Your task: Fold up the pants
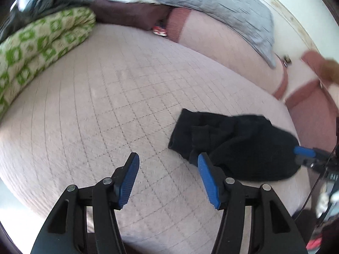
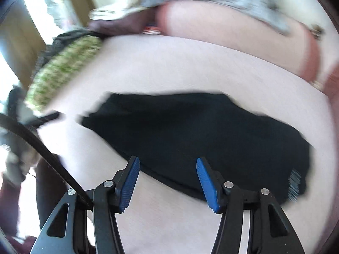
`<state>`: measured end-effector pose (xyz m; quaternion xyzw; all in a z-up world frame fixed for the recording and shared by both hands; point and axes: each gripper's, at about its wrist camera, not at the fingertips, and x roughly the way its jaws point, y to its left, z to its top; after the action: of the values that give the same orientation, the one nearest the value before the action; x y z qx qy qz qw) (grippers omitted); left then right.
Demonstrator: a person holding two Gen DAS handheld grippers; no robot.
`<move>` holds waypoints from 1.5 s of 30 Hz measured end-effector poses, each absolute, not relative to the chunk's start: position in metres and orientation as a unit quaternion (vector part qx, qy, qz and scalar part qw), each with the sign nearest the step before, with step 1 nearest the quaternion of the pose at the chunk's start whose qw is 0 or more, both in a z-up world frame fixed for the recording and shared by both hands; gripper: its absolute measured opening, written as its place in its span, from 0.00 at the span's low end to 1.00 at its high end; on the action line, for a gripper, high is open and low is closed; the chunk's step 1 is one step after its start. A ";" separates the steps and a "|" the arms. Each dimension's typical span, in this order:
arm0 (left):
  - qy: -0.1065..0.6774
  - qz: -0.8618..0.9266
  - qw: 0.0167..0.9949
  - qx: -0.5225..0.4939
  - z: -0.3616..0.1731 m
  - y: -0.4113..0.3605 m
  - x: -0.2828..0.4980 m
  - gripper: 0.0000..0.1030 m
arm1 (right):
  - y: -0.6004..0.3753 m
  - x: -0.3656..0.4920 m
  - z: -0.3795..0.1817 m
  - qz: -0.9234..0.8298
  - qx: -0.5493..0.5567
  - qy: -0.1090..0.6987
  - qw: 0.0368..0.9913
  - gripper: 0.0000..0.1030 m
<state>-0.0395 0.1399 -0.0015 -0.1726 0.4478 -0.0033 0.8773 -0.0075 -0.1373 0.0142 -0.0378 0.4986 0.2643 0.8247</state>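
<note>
With both sets of jaws standing apart and gripping nothing, the left tool and right tool hover by the folded black fabric pants, which lie bundled on the quilted pale bed, seemingly released there.

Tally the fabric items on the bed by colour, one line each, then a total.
Black: 1, the pants
Green and cream: 1, the folded blanket
Grey: 1, the quilted pillow
Dark brown: 1, the cloth beside the blanket
Total: 4
</note>
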 end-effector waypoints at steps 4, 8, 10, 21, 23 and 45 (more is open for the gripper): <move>0.431 0.004 0.865 -0.257 -0.018 0.156 -0.045 0.55 | -0.053 0.019 -0.002 0.327 -0.058 0.501 0.799 0.55; 0.418 0.009 0.856 -0.306 -0.032 0.174 -0.054 0.55 | 0.030 0.045 -0.033 0.350 -0.114 0.515 0.774 0.55; 0.415 0.006 0.850 -0.325 -0.040 0.182 -0.056 0.55 | 0.062 0.056 -0.057 0.342 -0.149 0.527 0.763 0.60; 0.369 -0.060 0.833 -0.408 -0.057 0.200 -0.059 0.57 | 0.090 0.075 -0.059 0.304 -0.173 0.521 0.778 0.17; 0.363 -0.063 0.832 -0.414 -0.057 0.201 -0.060 0.58 | 0.098 0.084 -0.060 0.298 -0.162 0.528 0.779 0.17; 0.365 -0.022 0.837 -0.407 -0.055 0.192 -0.066 0.63 | -0.168 0.056 -0.066 0.100 -0.046 0.571 0.814 0.58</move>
<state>-0.0664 0.1920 -0.0554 -0.4071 0.3653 -0.0220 0.8368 0.0558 -0.1681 -0.0660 -0.0461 0.5709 0.1003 0.8136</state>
